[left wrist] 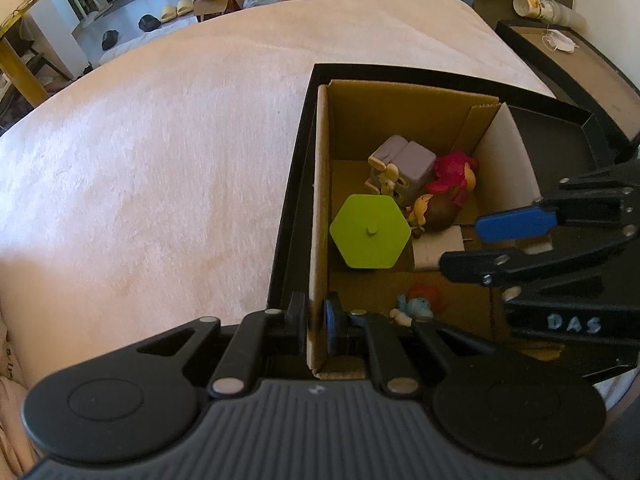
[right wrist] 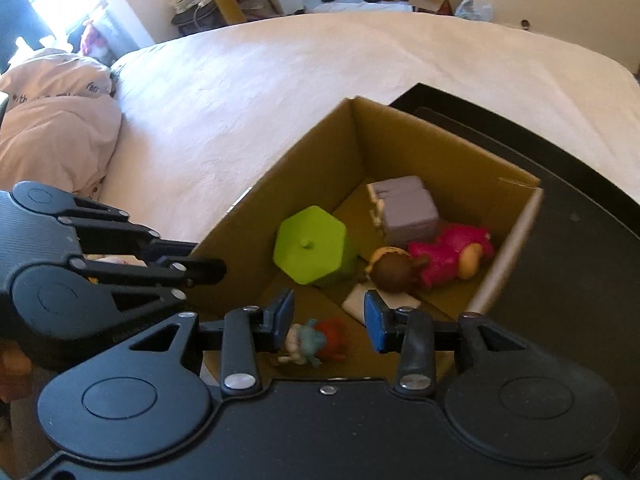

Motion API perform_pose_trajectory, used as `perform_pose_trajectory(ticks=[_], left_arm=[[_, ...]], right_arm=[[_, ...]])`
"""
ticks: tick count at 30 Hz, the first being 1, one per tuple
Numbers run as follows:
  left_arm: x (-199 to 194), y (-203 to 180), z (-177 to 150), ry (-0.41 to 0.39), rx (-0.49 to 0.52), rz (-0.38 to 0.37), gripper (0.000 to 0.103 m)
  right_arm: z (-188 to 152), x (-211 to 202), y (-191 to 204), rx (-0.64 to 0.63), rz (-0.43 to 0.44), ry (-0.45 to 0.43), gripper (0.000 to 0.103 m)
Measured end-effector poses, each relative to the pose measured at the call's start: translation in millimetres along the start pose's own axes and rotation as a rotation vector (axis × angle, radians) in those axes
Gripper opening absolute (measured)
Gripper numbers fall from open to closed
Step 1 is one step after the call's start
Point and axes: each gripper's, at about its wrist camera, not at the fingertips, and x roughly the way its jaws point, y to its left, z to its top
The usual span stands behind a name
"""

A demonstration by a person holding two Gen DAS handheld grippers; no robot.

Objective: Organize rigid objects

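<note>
A cardboard box [left wrist: 320, 184] [right wrist: 508, 248] sits in a black tray [left wrist: 292, 184] on the bed. Inside lie a green hexagonal block [left wrist: 370, 232] [right wrist: 310, 245], a grey toy block [left wrist: 404, 168] [right wrist: 406, 210], a doll in a pink dress [left wrist: 444, 192] [right wrist: 432, 258] and a small blue and red figure [left wrist: 420, 306] [right wrist: 316, 340]. My left gripper [left wrist: 317, 322] is shut on the box's left wall near its front corner. My right gripper [right wrist: 328, 316] is open above the small figure, inside the box; it also shows in the left wrist view [left wrist: 480, 244].
The pink bed cover [left wrist: 160, 152] spreads to the left of the tray. A rumpled duvet [right wrist: 52, 120] lies at the far left in the right wrist view. A dark side table [left wrist: 560, 48] with a paper cup [left wrist: 536, 6] and a mask stands beyond the bed.
</note>
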Motion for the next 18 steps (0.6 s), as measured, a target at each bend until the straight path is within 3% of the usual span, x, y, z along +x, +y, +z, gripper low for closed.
perform_pose_trajectory(ticks=[13,18], left_arm=[[-38,6,7,-0.054,-0.031,-0.058,0.012],[-49,8,10,-0.07,-0.049,-0.094,0.016]], right_arm=[[-9,-41,-18,0.205,0.02,-0.066,0.052],[-18,-65,-14,0.275,-0.039,-0.102,0.068]])
